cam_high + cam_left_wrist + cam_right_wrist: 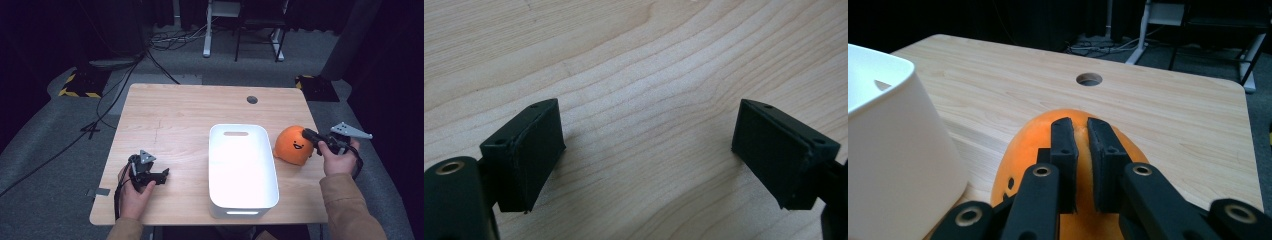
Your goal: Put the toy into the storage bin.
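Right of the bin [243, 197], touching its wall, your orange toy [293, 145] sits on the table [175, 110], right gripper [1082, 145] pinching its top, left gripper [646, 150] spread idle: grasp step; next, lift clear and carry over the rim.

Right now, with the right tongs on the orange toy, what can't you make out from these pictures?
- Orange toy, right gripper view: its near side hides behind the right tongs; its face shows small in the high view.
- White bin, high view: glare washes out the inside, so contents are unclear.
- Left tongs, left gripper view: bare table between the open jaws; surroundings cut off.
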Available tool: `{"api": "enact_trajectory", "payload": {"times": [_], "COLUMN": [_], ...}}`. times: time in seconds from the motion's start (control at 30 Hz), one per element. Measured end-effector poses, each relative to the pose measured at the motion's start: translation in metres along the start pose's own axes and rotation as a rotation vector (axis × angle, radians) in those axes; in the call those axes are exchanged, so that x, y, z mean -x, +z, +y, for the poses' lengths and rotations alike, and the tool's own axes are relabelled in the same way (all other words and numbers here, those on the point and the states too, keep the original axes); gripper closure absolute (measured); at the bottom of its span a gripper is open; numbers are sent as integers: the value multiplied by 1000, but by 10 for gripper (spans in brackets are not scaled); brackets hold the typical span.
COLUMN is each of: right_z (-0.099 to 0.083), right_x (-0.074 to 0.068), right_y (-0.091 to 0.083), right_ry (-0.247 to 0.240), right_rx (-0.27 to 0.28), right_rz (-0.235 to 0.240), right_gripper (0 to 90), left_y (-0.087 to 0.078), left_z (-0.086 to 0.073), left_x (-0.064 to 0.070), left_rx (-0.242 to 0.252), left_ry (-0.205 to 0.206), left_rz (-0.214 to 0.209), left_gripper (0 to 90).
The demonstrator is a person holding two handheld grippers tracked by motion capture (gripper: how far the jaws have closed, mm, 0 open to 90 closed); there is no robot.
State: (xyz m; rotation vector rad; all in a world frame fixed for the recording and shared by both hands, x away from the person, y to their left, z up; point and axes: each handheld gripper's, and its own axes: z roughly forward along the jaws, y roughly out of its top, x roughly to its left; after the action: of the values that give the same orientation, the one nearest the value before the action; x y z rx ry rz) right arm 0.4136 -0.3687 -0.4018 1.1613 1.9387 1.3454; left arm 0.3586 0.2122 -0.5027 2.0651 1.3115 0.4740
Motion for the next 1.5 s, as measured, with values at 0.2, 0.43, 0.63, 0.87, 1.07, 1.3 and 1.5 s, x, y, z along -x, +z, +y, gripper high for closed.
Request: {"api": "enact_trajectory", "payload": {"times": [0.2, 0.43, 0.63, 0.87, 1.07, 1.3, 1.5], "right_z": [8, 21, 34, 53, 67, 81, 92], "right_x": [-3, -9, -18, -34, -46, -61, -79], "right_y": [-14, -31, -45, -64, -78, -91, -100], "right_ry": [-3, -4, -29, -77, -108, -140, -183], "right_rx": [35, 77, 96, 125, 154, 178, 194], "right_rz": [31, 54, 70, 113, 142, 171, 214], "right_gripper": [829, 828, 829, 829, 828, 829, 829], "left_y": [0, 0, 0, 0, 0, 0, 0], "left_z": [0, 0, 0, 0, 0, 0, 0], "left_x": [0, 0, 0, 0, 0, 0, 0], "left_rx": [0, 0, 0, 0, 0, 1, 1], "left_ry": [0, 0, 0, 0, 0, 0, 1], "left_rz": [0, 0, 0, 0, 1, 1, 1], "left_gripper": [137, 136, 136, 137, 136, 137, 136]}}
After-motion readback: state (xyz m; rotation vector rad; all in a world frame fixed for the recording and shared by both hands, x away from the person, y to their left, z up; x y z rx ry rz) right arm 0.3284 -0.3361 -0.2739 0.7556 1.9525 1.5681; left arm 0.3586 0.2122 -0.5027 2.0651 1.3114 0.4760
